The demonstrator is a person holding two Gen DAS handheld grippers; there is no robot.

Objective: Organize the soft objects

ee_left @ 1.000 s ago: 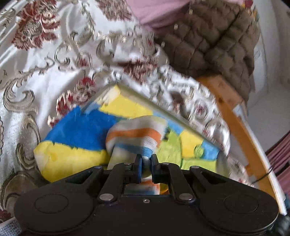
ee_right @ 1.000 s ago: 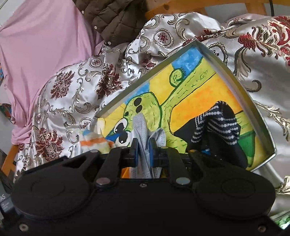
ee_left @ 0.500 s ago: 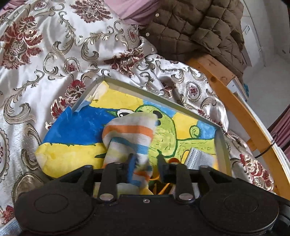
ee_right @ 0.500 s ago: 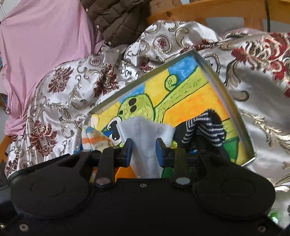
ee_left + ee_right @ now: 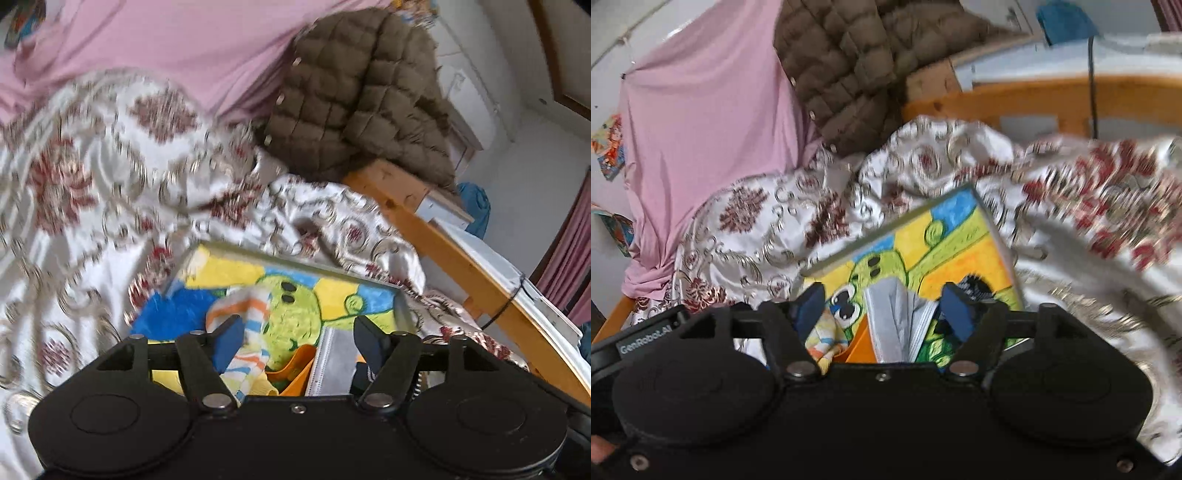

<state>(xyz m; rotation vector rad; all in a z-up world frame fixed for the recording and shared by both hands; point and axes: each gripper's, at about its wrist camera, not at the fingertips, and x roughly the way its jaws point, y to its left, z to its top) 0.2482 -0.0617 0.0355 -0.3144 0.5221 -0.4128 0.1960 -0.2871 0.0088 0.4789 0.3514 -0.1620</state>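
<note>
Both tools stand with their jaws wide apart, gripping nothing. The left tool (image 5: 298, 341) hangs over a shallow tray (image 5: 400, 308) lined with a bright cartoon picture, which lies on a floral satin bedspread (image 5: 92, 192). In the tray, a striped sock (image 5: 251, 332) rests at the left and a grey face mask (image 5: 332, 358) just to its right. The right tool (image 5: 882, 308) frames the same mask (image 5: 897, 321), with a black-and-white sock (image 5: 975, 286) at the far right. A brown quilted jacket (image 5: 362, 99) lies beyond.

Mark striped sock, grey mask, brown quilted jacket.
striped sock (image 5: 246, 334), left wrist view, on its orange-striped fold.
grey mask (image 5: 899, 317), right wrist view, on its pleated middle.
brown quilted jacket (image 5: 354, 96), left wrist view, on a quilted panel.
</note>
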